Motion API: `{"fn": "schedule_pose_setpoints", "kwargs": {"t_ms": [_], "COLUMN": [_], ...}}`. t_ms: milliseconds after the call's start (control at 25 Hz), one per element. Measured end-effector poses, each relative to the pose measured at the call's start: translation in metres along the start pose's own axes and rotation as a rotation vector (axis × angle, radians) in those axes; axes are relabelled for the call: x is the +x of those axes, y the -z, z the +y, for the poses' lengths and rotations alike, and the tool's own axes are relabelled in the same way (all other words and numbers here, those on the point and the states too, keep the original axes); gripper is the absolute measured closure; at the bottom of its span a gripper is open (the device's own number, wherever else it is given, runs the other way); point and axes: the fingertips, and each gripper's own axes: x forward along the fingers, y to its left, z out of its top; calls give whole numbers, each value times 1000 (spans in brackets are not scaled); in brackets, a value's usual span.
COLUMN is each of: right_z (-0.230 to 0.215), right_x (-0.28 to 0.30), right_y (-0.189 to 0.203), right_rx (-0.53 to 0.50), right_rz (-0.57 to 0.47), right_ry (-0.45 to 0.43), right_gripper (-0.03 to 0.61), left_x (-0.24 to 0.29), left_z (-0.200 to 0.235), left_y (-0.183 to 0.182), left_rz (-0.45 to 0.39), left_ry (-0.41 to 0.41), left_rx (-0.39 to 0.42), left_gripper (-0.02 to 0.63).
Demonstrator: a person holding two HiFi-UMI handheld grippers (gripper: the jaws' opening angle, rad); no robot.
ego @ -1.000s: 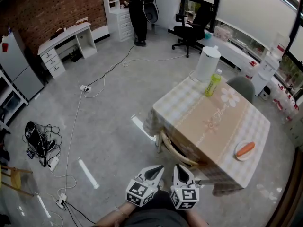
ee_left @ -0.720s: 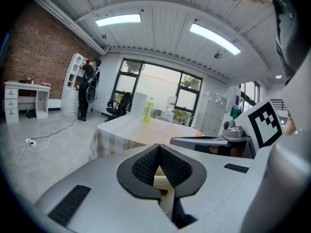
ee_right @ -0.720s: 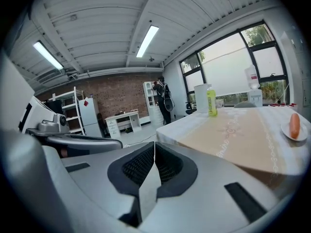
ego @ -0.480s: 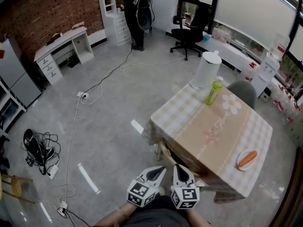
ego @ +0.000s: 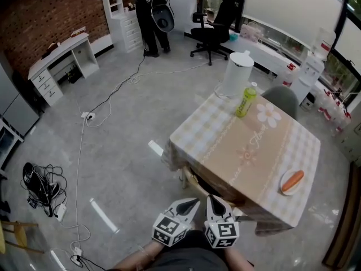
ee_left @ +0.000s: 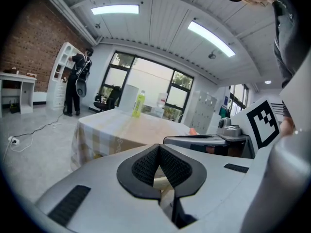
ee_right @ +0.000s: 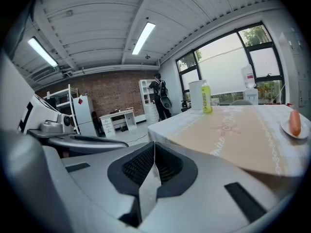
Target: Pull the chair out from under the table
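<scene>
An office, by its desk (ego: 59,52), swivel chair (ego: 211,27) and shelving (ego: 115,4).

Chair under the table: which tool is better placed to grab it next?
Right, slightly: the right tool points at the middle of the chair backrest; the left tool sits toward its end. Both are shut, neither touching.

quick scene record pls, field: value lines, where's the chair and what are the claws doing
table: holds bottle, plate with orange food
chair: tucked under the near side, only its back showing
left claw: shut, empty
right claw: shut, empty
task: chair not yet gripped
</scene>
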Motion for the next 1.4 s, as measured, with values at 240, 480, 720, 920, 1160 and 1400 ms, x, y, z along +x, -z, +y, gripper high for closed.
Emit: {"fn": "schedule_pose_setpoints", "kwargs": {"t_ms": [240,480,720,920,1160,1400], "right_z": [-15,-34,-41,-35,-22,-19], "right_x": [-16,-26,-27,-24,-18,-22], "right_y": [2,6,5,5,10,16], "right_rx": [41,93,146,199,238,234], "right_rz": [-10,-24,-42,-41,-27,-10], "right_ry": [60,160,266,341,423,478], "right_gripper": [566,566,566,566,566,566], "left_x": [12,27,31,26,23,27], "left_z": [-9,-19,-20,-7,10,18], "left_y": [-1,-4,-6,-10,-14,-10], "left_rz": [33,57,103,149,207,247], "left_ry": [66,155,256,321,404,494], "left_rx": [27,53,87,133,189,298], "left_gripper": [604,604,604,604,604,604]}}
